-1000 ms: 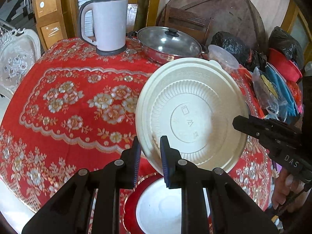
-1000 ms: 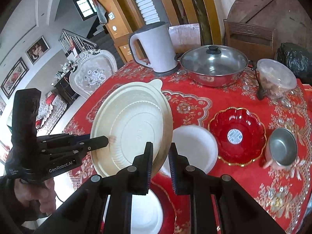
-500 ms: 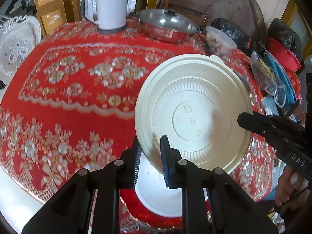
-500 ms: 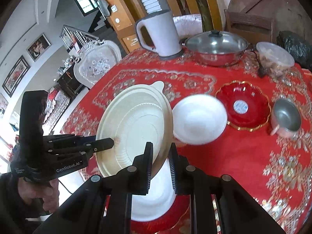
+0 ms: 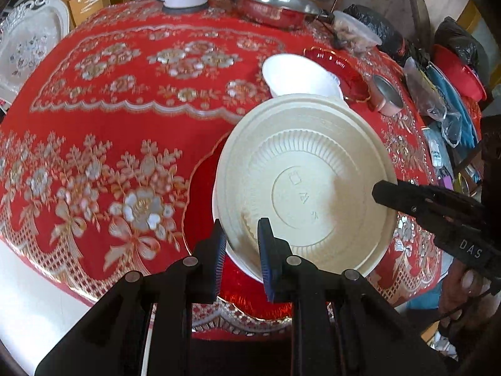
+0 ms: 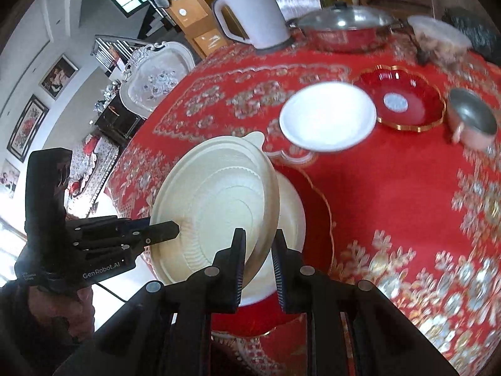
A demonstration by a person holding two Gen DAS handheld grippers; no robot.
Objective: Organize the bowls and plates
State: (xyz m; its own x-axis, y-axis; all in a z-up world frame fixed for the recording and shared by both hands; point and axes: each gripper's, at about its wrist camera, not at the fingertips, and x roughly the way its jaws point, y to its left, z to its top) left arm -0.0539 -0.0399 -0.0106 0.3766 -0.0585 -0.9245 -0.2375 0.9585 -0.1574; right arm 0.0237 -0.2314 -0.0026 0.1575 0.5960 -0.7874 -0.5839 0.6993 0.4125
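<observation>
1. Over the last second I have carried the cream plate [image 5: 307,185] down from well above the table toward the stack at the near edge. A second ago it hung high and steeply tilted, with the kettle and pan behind it. Now it sits low and flatter, over the white plate [image 6: 289,210] that lies in the large red plate [image 5: 200,197].

2. Both tools are clenched on the cream plate's rim. The left gripper [image 5: 241,244] pinches the near-left edge, and the right gripper [image 6: 258,260] pinches the opposite edge.

3. I cannot tell whether the cream plate already touches the white plate. Its near side looks very close, and its far side is tipped up.

4. The white bowl [image 6: 327,120], the red scalloped dish [image 6: 404,100] and the metal cup [image 6: 472,122] stand apart at the far right, not yet gathered.

5. My reading: this placement is nearly done. What remains is levelling the plate, centring it on the stack and letting go with both tools.
</observation>
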